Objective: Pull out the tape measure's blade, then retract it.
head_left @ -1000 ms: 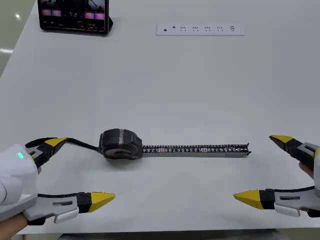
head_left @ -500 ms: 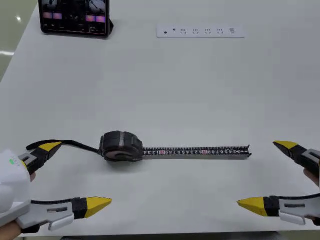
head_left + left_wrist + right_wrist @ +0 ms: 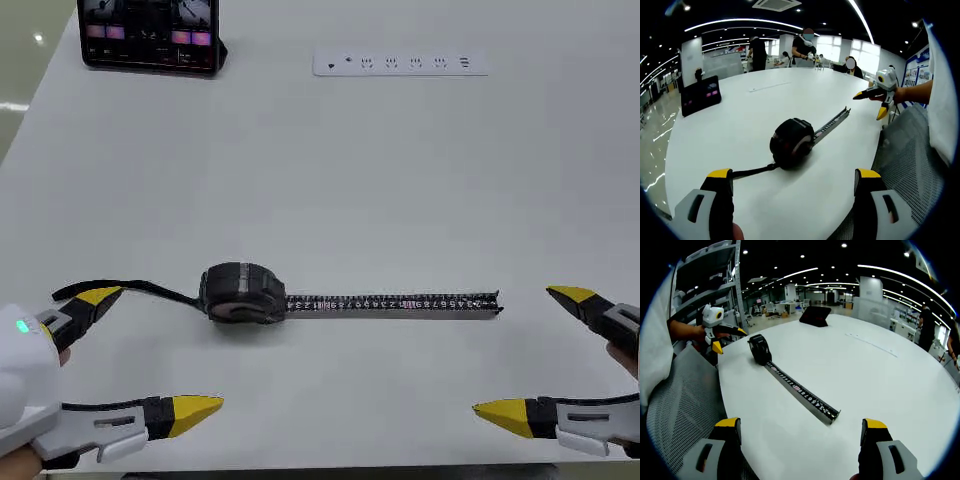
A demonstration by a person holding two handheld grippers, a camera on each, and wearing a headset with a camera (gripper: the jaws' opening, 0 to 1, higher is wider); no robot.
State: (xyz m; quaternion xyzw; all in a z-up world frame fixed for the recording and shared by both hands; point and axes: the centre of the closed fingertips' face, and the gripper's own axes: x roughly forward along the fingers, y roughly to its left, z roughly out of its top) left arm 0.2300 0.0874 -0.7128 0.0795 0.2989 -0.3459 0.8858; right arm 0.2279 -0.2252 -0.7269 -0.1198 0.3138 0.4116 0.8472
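Because the tape measure (image 3: pixel 240 292) lay near the front of the white table (image 3: pixel 330 180), we held one gripper at each end of it. On the left, our left gripper (image 3: pixel 150 350) had its two yellow-tipped jaws spread wide and held nothing. Its top jaw was close to the black strap (image 3: pixel 130 288) that trailed from the tape measure, but we could not tell if it touched. The round black body lay on its flat side, so it would not roll away. From it the blade (image 3: pixel 395 302) ran flat along the table to the right, pulled out, with its numbers facing up. We think a lock kept it out, since nothing held it. Past the blade's end, our right gripper (image 3: pixel 528 352) was spread wide too, empty and apart from the blade. We guessed the pulling part was done, and letting the blade slide back in was not yet done.
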